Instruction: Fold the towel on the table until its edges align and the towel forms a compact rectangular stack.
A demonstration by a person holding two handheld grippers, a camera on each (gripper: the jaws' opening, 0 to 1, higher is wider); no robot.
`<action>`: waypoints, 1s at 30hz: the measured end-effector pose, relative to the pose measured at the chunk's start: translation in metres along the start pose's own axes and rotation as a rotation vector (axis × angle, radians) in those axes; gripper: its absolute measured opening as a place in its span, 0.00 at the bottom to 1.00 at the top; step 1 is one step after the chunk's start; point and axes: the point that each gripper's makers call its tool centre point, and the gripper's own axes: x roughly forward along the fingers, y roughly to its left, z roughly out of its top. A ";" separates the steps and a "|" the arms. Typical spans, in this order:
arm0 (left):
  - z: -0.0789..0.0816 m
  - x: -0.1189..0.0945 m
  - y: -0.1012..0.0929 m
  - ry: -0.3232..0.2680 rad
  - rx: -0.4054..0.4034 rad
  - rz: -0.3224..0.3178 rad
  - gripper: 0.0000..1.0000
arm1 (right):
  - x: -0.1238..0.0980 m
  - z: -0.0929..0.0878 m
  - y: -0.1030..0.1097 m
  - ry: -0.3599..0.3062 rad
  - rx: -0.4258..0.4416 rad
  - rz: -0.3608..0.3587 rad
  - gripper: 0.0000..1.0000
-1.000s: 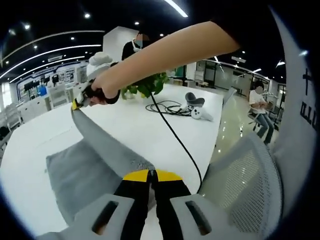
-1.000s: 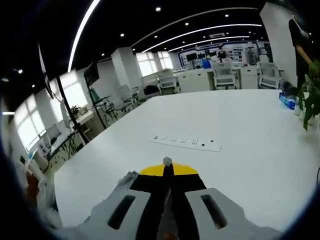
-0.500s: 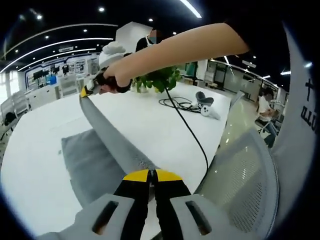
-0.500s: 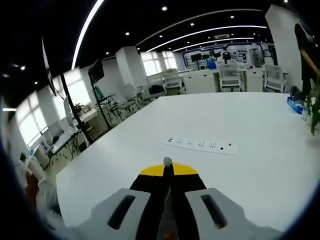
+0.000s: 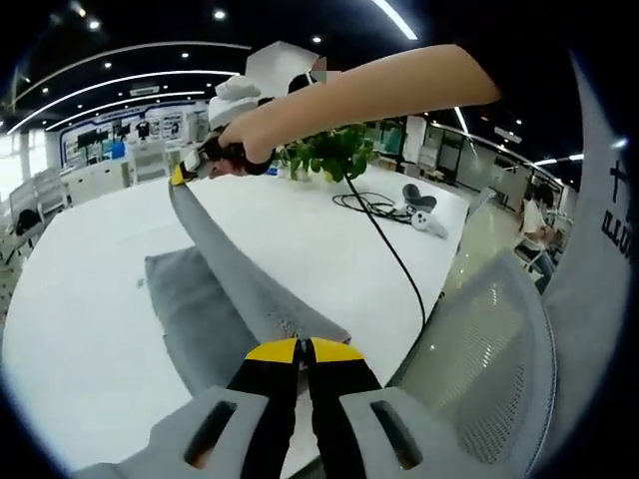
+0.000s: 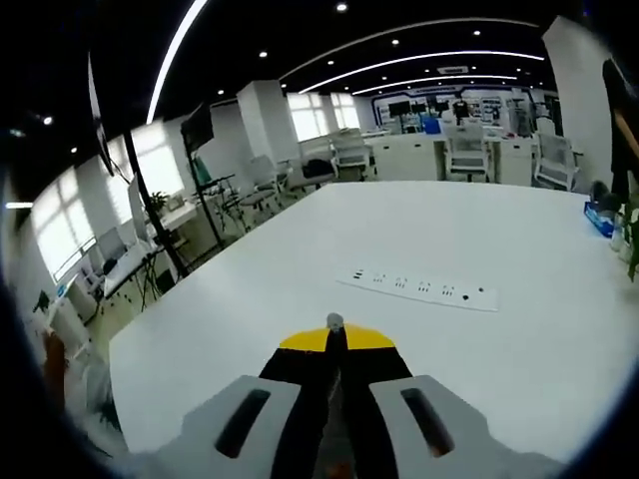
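Towel (image 5: 195,299): grey, plain, soft woven cloth. Lower layer lies flat on the white surface (image 5: 90,329), roughly rectangular, near its front edge. One long edge is raised off the surface and stretched taut as a narrow, slanting band, its near corner pinched at the yellow tips of the left gripper (image 5: 303,349), its far corner at the right gripper (image 5: 181,175).

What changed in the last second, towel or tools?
Both views shifted, so the hands moved. In the left gripper view the right tool now sits higher above the table, with the towel edge stretched steeper between it and the left tool. No new grasp or release. Both tools stay shut on the towel; the rest stays draped on the table.
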 end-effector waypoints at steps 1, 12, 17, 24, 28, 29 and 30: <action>-0.002 -0.002 0.002 0.001 -0.009 0.001 0.03 | 0.000 -0.002 0.005 0.001 -0.006 0.001 0.00; -0.024 -0.008 0.018 0.005 -0.160 0.028 0.03 | 0.029 -0.017 0.025 0.037 -0.045 0.019 0.00; -0.034 -0.011 0.026 0.009 -0.254 0.036 0.03 | 0.044 -0.028 0.024 0.066 -0.057 0.027 0.00; -0.054 -0.007 0.045 0.025 -0.357 0.069 0.03 | 0.055 -0.042 0.019 0.095 -0.054 0.019 0.00; -0.072 -0.002 0.054 0.057 -0.402 0.072 0.03 | 0.066 -0.054 0.018 0.114 -0.051 0.016 0.00; -0.076 -0.001 0.057 0.060 -0.418 0.077 0.03 | 0.071 -0.057 0.017 0.118 -0.051 0.015 0.00; -0.079 0.000 0.059 0.065 -0.431 0.080 0.03 | 0.073 -0.059 0.017 0.119 -0.050 0.015 0.00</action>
